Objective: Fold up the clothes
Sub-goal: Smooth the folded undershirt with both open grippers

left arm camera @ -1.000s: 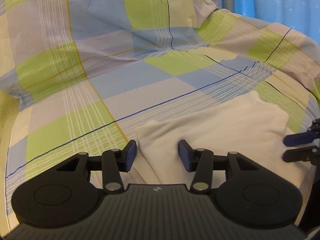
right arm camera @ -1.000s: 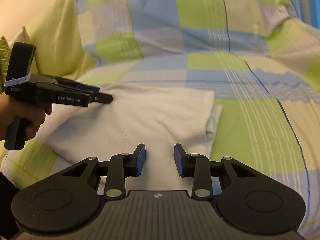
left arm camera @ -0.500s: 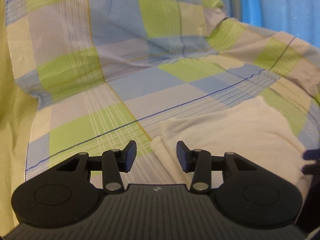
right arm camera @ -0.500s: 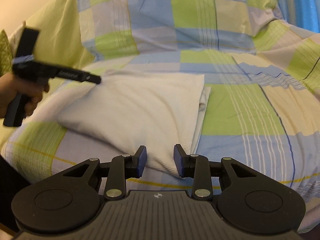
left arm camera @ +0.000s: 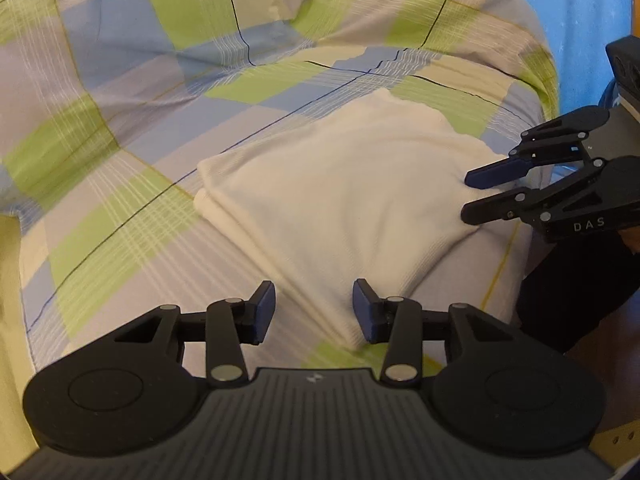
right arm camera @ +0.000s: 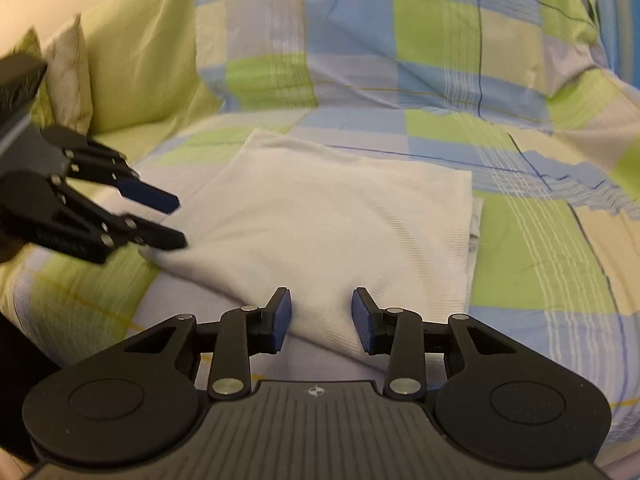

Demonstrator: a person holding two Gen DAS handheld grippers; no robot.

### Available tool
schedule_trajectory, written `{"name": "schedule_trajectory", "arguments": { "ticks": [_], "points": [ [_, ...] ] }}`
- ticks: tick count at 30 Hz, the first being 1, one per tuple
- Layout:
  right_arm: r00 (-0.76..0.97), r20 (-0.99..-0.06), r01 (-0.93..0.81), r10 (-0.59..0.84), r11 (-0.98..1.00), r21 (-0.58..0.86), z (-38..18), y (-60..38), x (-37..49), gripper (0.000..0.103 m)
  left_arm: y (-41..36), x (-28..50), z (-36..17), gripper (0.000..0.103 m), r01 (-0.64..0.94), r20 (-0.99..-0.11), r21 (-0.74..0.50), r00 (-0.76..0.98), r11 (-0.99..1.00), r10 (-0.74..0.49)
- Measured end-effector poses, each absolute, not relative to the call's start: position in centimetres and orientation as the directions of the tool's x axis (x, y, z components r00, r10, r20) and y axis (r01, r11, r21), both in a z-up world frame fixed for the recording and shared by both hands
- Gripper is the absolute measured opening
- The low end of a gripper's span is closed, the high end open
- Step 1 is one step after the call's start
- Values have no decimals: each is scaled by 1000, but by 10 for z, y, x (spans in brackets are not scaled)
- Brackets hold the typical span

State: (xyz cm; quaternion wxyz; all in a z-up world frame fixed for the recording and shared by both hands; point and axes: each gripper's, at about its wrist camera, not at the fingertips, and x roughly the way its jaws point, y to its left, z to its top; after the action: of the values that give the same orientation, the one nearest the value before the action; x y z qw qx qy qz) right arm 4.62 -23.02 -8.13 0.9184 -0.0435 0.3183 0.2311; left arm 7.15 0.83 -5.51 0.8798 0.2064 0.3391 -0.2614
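Note:
A white ribbed garment [left arm camera: 340,200] lies folded into a flat rectangle [right arm camera: 328,224] on the checked bed cover. My left gripper [left arm camera: 314,312] hovers open just off its near corner, with nothing between the blue pads. My right gripper [right arm camera: 320,320] is open too, above the garment's near edge. In the left wrist view the right gripper [left arm camera: 482,196] shows at the garment's right corner, open. From the right wrist view the left gripper [right arm camera: 172,220] appears at the garment's left corner, open and blurred.
A green, blue and grey checked cover [left arm camera: 120,160] spreads over the whole bed and rises at the back. Yellow-green pillows [right arm camera: 132,60] sit at the far left. A blue curtain [left arm camera: 580,8] hangs behind the bed's right edge.
Both grippers pulled back from the garment, so the whole folded rectangle now shows. Each gripper stays open and now sits at a near corner of the cloth.

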Motion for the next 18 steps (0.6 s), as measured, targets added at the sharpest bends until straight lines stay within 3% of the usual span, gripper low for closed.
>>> {"name": "schedule_trajectory", "arguments": {
  "ticks": [7,12,14,18],
  "points": [
    [752,-480,-482,452,874,66,-72,-229,39,38,-7,68,-44,37,646,-637,201,657,737,-402],
    [678,-555,-565,482,825,27,-85,-205,44,37,-29,58,-65,36,727,-695,280,604,627,-391],
    [666,-584,-586,465,810,-23,-87,-201,39,37,-24,60,-62,36,723,-703,239,590,648,-399],
    [715,-525,-530,462,847,22,-76,-220,35,32,-11,72,-51,37,681,-671,159,606,715,-428]
  ]
}}
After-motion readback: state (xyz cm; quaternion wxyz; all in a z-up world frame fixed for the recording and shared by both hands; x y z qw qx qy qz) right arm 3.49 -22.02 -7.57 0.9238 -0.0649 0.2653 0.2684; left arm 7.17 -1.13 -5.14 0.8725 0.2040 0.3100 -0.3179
